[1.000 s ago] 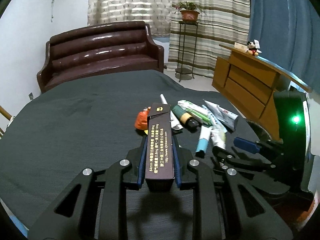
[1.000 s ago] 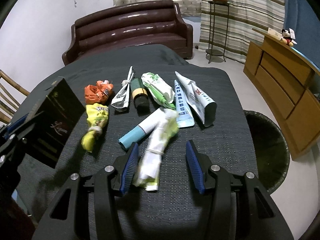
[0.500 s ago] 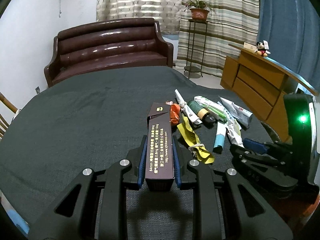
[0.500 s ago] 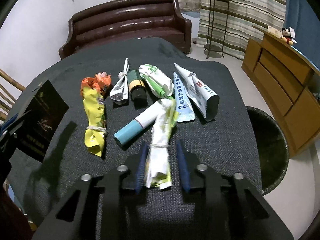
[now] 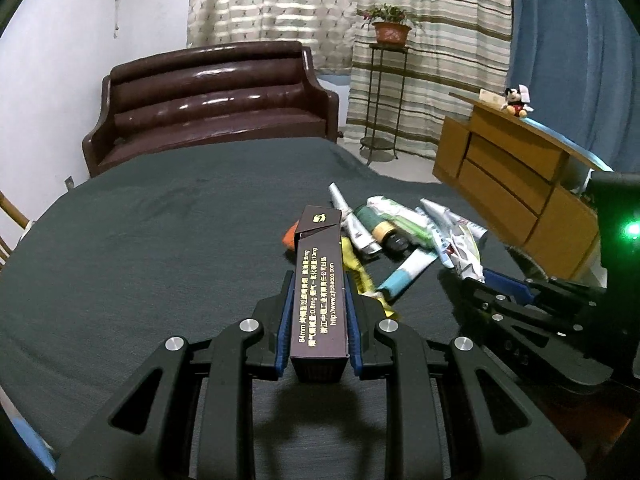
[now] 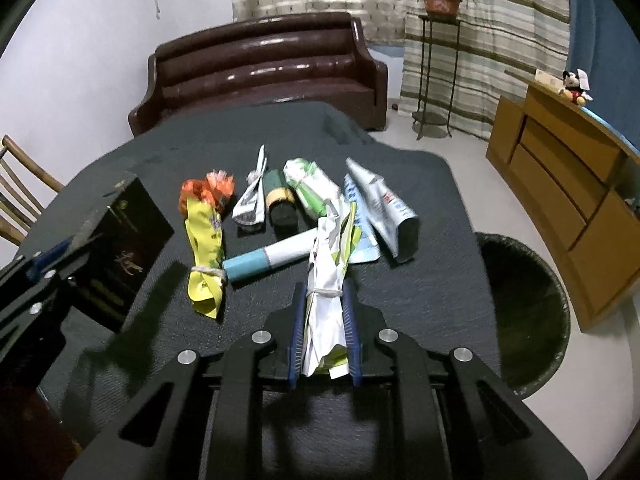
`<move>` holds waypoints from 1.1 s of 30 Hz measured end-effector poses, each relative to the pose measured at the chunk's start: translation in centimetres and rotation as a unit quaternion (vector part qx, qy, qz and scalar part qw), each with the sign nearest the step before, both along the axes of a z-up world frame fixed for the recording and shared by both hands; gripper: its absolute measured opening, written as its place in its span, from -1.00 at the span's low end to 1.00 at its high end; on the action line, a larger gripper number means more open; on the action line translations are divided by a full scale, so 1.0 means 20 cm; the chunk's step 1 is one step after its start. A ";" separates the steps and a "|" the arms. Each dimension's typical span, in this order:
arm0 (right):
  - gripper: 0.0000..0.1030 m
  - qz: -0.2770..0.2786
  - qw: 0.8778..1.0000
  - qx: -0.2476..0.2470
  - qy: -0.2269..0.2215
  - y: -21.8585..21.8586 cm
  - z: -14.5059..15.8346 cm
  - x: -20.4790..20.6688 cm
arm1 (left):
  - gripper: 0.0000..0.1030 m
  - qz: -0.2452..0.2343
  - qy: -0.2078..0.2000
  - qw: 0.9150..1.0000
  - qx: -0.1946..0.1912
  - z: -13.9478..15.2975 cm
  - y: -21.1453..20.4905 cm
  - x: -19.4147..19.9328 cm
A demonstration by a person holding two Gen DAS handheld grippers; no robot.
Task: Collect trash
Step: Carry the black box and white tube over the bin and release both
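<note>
trash bundle (image 6: 325,312) in my right claw (image 6: 325,338): crumpled white and green wrapper tied with a rubber band, squeezed between the blue pads, jaws closing on it, far end sticking up over the pile. my left claw (image 5: 319,320) narrow, clamped on a long dark brown carton (image 5: 320,284) with gold print, held above the table (image 5: 160,248). rest of the trash lies on the dark cloth: yellow wrapper (image 6: 205,256) tied with a band, orange wrapper (image 6: 208,190) touching its top, teal and white tube (image 6: 272,258), dark green bottle (image 6: 282,200) with tan band, green-white pack (image 6: 312,188), two flattened white tubes (image 6: 380,208) at the right. bin (image 6: 520,312) with dark liner on the floor just beside the table edge, right side; cannot tell what is in it.
</note>
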State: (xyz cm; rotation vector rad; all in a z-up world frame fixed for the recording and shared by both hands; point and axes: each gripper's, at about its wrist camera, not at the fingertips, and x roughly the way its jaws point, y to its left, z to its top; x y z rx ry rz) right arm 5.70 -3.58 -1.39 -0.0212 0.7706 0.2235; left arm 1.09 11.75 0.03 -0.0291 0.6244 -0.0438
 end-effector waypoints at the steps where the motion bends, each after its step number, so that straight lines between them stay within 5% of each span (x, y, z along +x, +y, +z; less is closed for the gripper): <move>1: -0.63 -0.002 1.000 0.004 -0.005 -0.02 0.02 -0.01 | -0.57 -0.003 -0.003 1.000 -0.001 0.01 -0.01 0.00; 10: -0.63 -0.049 0.997 -0.011 -0.059 -0.25 0.13 -0.04 | -0.57 -0.041 -0.012 0.999 -0.013 0.04 -0.20 0.05; 33: -0.63 -0.136 0.988 -0.007 -0.069 -0.82 0.10 0.06 | -0.57 -0.137 -0.003 0.991 0.004 -0.02 -0.95 0.33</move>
